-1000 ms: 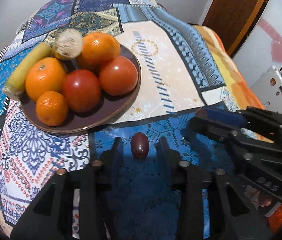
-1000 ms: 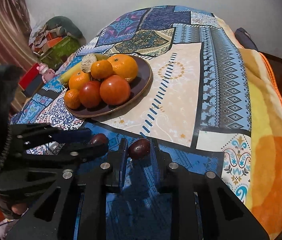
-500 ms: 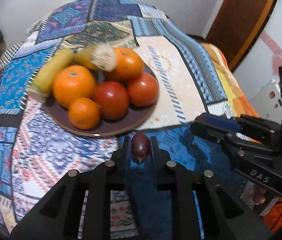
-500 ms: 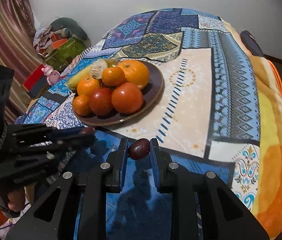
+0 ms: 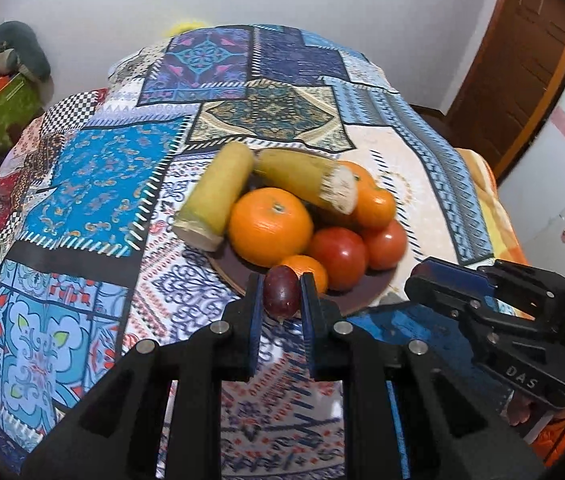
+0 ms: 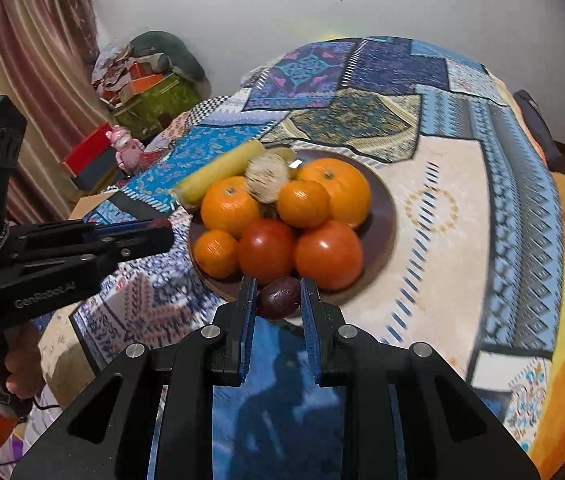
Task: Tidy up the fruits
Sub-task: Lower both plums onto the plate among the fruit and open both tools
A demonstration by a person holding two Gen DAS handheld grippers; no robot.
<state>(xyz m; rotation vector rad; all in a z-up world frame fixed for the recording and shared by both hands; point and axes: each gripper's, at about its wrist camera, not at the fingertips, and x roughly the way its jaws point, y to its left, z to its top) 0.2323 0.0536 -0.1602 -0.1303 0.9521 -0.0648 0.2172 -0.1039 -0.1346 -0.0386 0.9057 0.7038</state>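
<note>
**Both grippers clamped on dark fruits at plate's near rim**

L gripper: fingers closed on a small dark-red oval fruit, looks like a grape or small plum, can't tell which. Held upright betw. the blue pads, off the cloth, at the near edge of the brown plate.

R gripper: fingers closed on a second dark purple-brown fruit, rounder, dull skin, lying crosswise betw. the pads. Also at the plate's near rim, just in front of the tomatoes.

Landmark = plate, on patchwork bedspread.
- On plate, front: two red tomatoes side by side, touching.
- Small mandarin at front-left rim, touching the left tomato.
- Behind tomatoes: three oranges – left, middle smaller, back-right largest.
- Two yellow-green cane-like stalk pieces: one leaning over the plate's left rim onto the cloth, the other lying across the oranges, frayed pale cut end toward the camera.

In R wrist view the L gripper comes in from the left, tips near the plate's left rim; a dark bit shows at the tips. Hand on its grip, orange sleeve below. In L wrist view the R gripper sits right of the plate, near its rim; what it holds is hidden from this side.

Far from the plate, by the wall: green box w. clutter, pink toy, striped curtain. Brown door at far right.
</note>
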